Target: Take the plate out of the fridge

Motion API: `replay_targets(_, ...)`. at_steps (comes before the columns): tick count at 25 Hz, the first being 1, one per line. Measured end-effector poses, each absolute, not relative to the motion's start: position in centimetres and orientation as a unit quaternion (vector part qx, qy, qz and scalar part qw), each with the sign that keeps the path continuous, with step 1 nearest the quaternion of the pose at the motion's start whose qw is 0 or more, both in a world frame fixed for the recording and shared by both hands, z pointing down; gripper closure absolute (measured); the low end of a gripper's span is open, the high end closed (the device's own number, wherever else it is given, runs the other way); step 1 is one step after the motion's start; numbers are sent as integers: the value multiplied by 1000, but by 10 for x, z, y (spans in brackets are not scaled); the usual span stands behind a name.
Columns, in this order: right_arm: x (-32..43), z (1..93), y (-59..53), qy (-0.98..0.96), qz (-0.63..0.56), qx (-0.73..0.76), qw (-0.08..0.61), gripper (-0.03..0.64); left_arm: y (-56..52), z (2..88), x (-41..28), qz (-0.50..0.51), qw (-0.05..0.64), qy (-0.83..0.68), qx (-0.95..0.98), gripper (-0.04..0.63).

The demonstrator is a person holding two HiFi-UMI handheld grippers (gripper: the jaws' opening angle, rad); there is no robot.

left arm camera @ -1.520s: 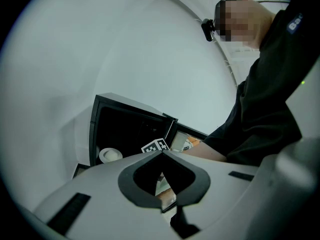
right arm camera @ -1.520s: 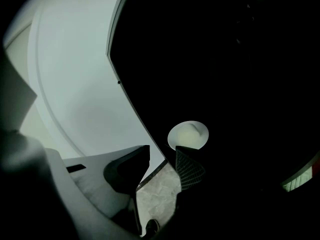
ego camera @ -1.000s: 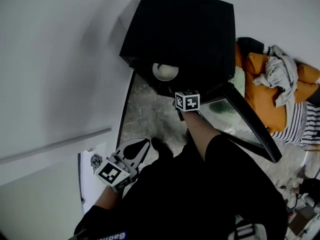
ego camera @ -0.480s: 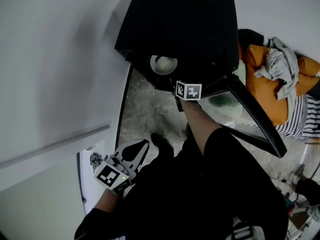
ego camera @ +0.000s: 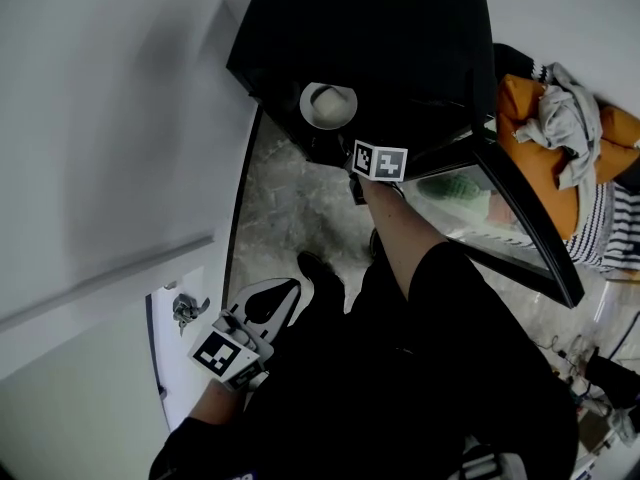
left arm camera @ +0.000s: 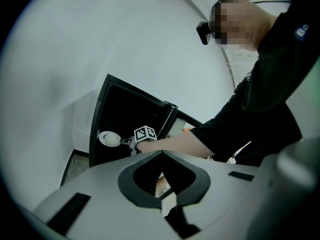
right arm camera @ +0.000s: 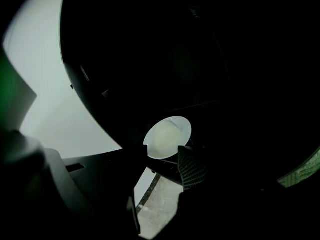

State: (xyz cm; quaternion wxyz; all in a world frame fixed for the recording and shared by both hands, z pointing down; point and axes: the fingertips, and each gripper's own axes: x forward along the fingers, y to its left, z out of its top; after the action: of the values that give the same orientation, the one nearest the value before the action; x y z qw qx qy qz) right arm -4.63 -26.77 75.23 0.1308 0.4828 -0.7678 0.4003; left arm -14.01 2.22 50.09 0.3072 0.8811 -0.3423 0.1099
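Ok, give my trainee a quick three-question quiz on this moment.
1. Pick one: where is the plate? A on a table; B inside the fridge; C in a sink.
2. True or false: the left claw is shut and empty.
3. Which claw reaches into the fridge?
Key: 1 B. 2 True. 3 The right claw; its jaws have just been opening, with the plate's near rim between their tips, not pinched.

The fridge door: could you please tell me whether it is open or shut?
Open. The fridge door stands swung out wide, and the plate shows inside the dark fridge.
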Motion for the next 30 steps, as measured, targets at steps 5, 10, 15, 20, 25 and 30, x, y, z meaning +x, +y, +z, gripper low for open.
replay_targets(5, -47, 759, -268, -764, 404, 487, 127, 446, 34, 512, -140, 105, 317, -336, 881, 597)
replay_targets(10, -49, 765, -274, -762, 407, 489, 120, 446, 45, 524, -141, 102, 325, -333, 879, 597)
replay_targets(15, -43, 770, -284, -756, 418, 494, 104, 446, 54, 533, -144, 99, 334, -333, 876, 597)
replay_targets(20, -40, 778, -291, -750, 431, 492, 100, 446, 61, 539, -148, 99, 340, -334, 874, 597)
replay_targets(25, -42, 786, -294, -749, 442, 484, 98, 446, 69, 546, -147, 104, 348, -330, 872, 597)
replay_targets(30, -41, 792, -300, -742, 457, 482, 86, 446, 71, 551, -148, 106, 350, -327, 871, 597)
